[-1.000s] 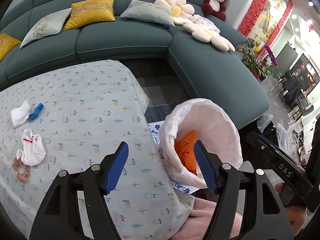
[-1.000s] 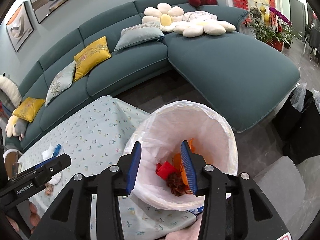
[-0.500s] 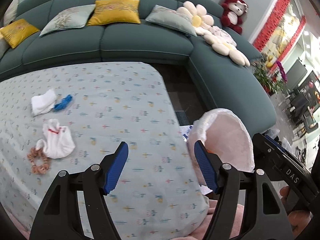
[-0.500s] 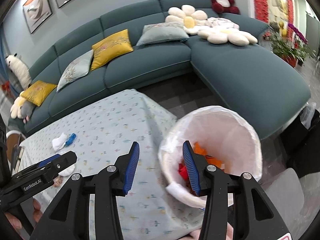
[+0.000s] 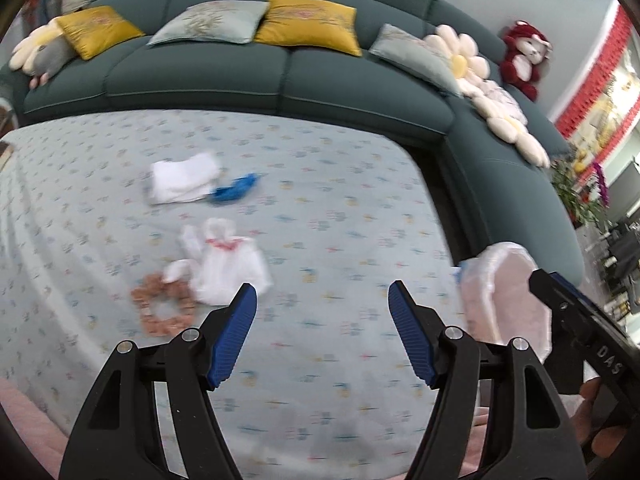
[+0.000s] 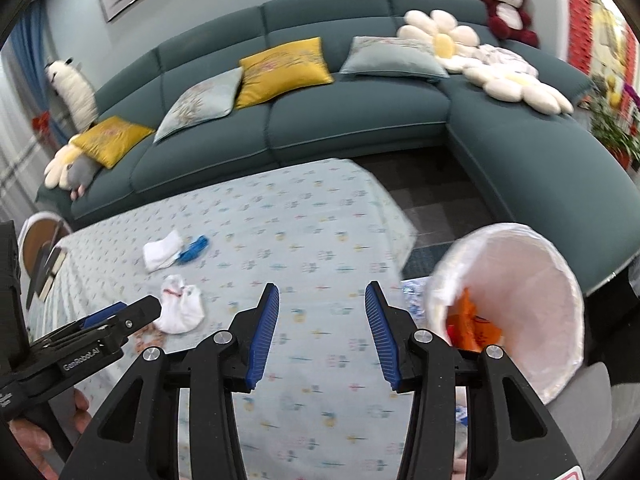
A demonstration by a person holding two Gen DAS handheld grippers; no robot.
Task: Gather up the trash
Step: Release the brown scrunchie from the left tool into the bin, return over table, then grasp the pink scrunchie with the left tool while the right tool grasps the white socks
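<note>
On the patterned tablecloth [image 5: 340,200] lie a white knotted bag [image 5: 226,268], a brown ring-shaped scrap [image 5: 162,308], a folded white tissue [image 5: 182,178] and a blue wrapper [image 5: 236,188]. My left gripper [image 5: 322,336] is open and empty above the table, just right of the bag. My right gripper [image 6: 322,336] is open and empty over the table's near part. The white-lined trash bin [image 6: 516,304] stands off the table's right edge with orange trash [image 6: 472,324] inside; it shows in the left wrist view [image 5: 508,300] too. The bag [image 6: 180,306], tissue [image 6: 160,254] and blue wrapper [image 6: 194,248] show left in the right wrist view.
A teal corner sofa [image 6: 360,120] with yellow and grey cushions wraps behind and to the right of the table. Flower cushions [image 6: 500,68] and a red plush bear [image 6: 506,4] sit on it. Dark floor [image 6: 432,188] lies between table and sofa. A round side table [image 6: 40,240] stands at far left.
Both grippers swung left, away from the bin and over the table. The trash on the cloth has come nearer the middle of both views. Both grippers stay open.
</note>
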